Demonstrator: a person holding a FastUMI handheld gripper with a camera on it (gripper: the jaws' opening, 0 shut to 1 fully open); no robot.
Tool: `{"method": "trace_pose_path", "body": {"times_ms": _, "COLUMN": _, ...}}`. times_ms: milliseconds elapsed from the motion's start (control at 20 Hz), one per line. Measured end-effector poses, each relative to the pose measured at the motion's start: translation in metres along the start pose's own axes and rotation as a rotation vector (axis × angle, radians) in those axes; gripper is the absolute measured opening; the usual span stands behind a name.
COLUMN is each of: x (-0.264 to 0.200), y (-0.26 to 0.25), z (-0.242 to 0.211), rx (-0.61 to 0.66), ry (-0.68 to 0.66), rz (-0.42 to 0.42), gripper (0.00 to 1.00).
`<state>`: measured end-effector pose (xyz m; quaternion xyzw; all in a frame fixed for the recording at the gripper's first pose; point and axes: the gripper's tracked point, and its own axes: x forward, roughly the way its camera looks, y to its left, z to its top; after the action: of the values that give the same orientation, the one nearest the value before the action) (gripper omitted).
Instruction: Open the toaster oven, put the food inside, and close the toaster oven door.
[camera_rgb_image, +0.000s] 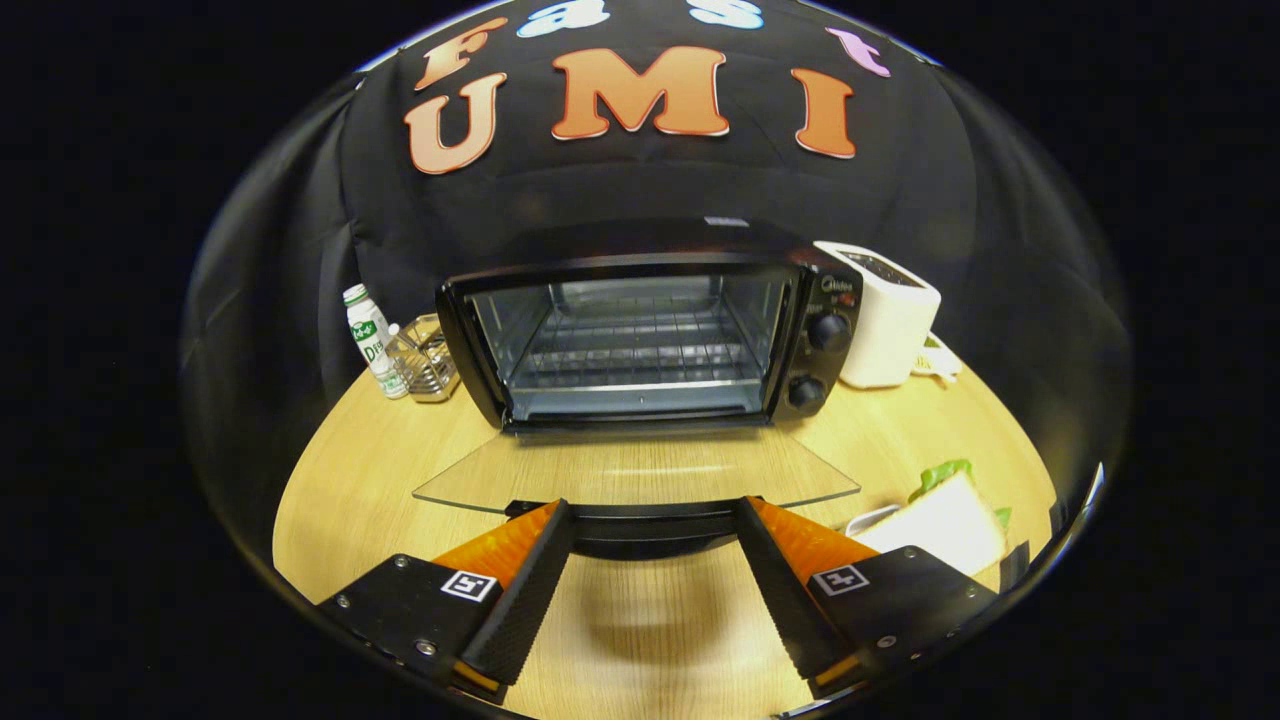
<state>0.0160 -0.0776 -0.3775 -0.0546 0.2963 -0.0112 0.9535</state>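
Two containers stand at the left of the frame on the bench (370, 470): a white bottle (371, 340) with a green cap and label, upright, and just to its right a clear holder (424, 358) with thin rods or utensils in it, too small to make out. The holder sits close beside the oven's left wall.

At the middle of the frame the black oven (650, 335) faces the camera with its cavity open. Inside is a wire rack (630, 350), bare, with shiny metal walls around it. Its glass door (640, 470) is folded fully down, lying flat toward the camera just above the wood, and the door's dark handle (645, 525) runs along its near edge. Two round knobs (820, 360) sit one above the other on the oven's right panel.

Right of the oven, touching or nearly touching its side, stands a white toaster (885, 315), slots up. At the lower right of the frame a sandwich (945, 520) with green lettuce showing lies on a white plate (868, 520), well apart from the oven and just beyond the right finger.

Light wood grain covers the bench, and black cloth hangs behind everything.

At the bottom of the frame the claw (655, 530) is spread wide, holding nothing. Its orange and black fingers (520, 580) angle inward, their tips at the two ends of the door handle, one on either side; whether they touch it I cannot tell.
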Motion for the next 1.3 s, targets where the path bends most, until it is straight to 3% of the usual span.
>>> {"method": "trace_pose_path", "body": {"times_ms": 400, "x": 0.019, "y": 0.0, "z": -0.054, "rx": -0.001, "ry": 0.113, "rz": -0.004, "gripper": 0.99}}
{"method": "trace_pose_path", "body": {"times_ms": 800, "x": 0.023, "y": -0.01, "z": -0.064, "rx": 0.049, "ry": 0.149, "rz": -0.007, "gripper": 1.0}}
{"method": "trace_pose_path", "body": {"times_ms": 1300, "x": -0.032, "y": -0.062, "z": 0.02, "rx": 0.156, "ry": 0.048, "rz": 0.1, "gripper": 0.99}}
